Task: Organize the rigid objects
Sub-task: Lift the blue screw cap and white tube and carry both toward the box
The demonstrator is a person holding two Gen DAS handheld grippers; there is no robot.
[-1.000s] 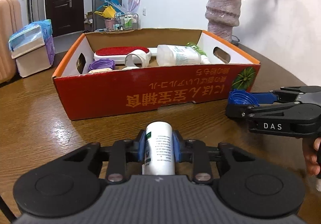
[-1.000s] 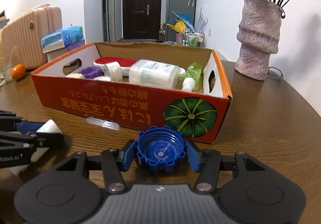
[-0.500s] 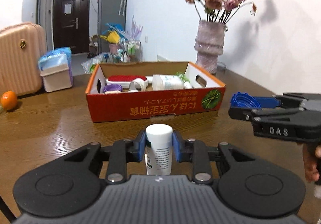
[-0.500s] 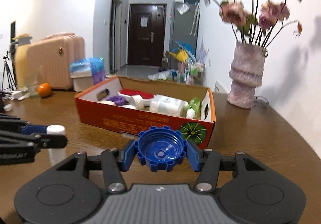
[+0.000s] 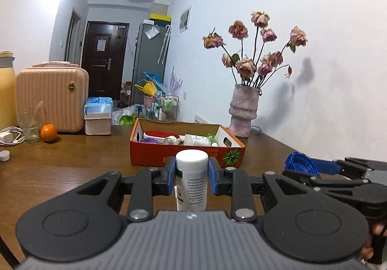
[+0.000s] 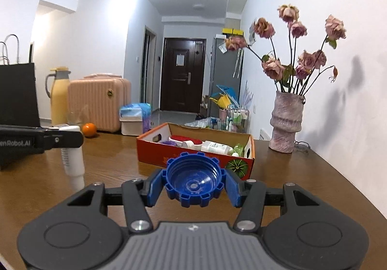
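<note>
You have pulled both grippers up and back from the orange cardboard box (image 5: 186, 156). Your left gripper (image 5: 191, 179) fingers clamp the white cylindrical plastic bottle (image 5: 191, 180); your right gripper (image 6: 193, 184) fingers pinch the blue ribbed plastic cap (image 6: 193, 179), neither boxed yet.

Left gripper (image 5: 191, 179) clamped on an upright white bottle (image 5: 191, 181) above the wooden table (image 5: 72, 173). Beyond it, red cardboard box (image 5: 186, 155). At right, right gripper (image 5: 302, 168) gripping a blue cap (image 5: 301, 163).
</note>
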